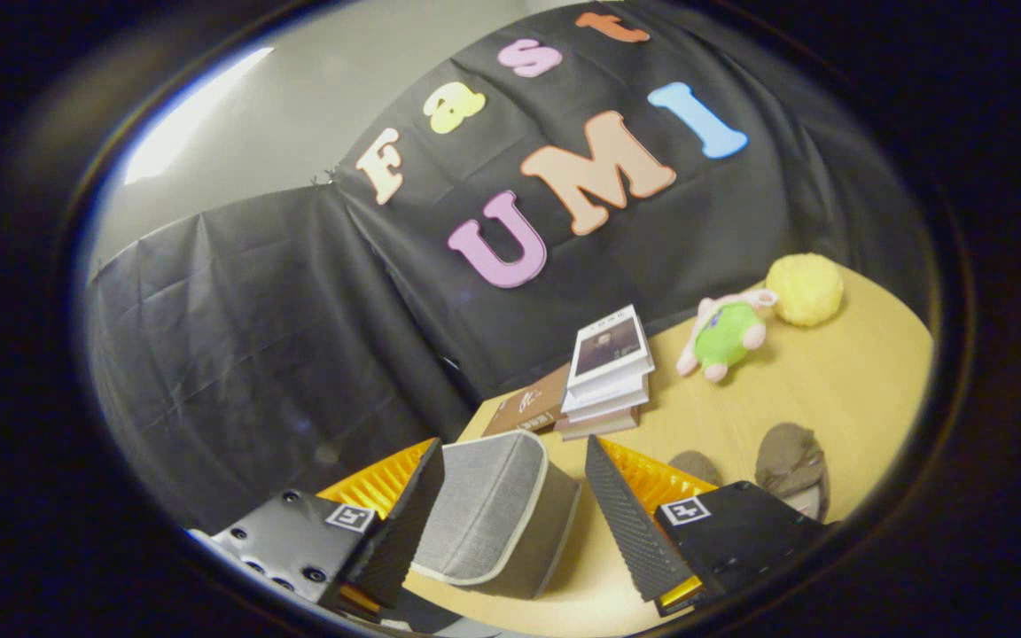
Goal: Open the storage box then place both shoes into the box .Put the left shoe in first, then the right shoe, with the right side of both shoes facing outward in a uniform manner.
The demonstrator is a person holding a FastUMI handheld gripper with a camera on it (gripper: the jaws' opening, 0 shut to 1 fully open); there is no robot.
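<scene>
The gripper (pixel 510 505) is held wide apart, with the grey box (pixel 497 514) between its fingers on the tabletop (pixel 830 390), and nothing is squeezed. The lid looks shut, so it should be lifted slowly by its edge first. The shoes (pixel 792 465) are seen just beyond the right finger.

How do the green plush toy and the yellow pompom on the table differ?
The green plush toy has pink limbs and lies stretched out; the yellow pompom is a single-colour fuzzy ball. The toy lies nearer the stacked books; the pompom sits beyond it. Both rest on the table, far beyond the open fingers.
</scene>
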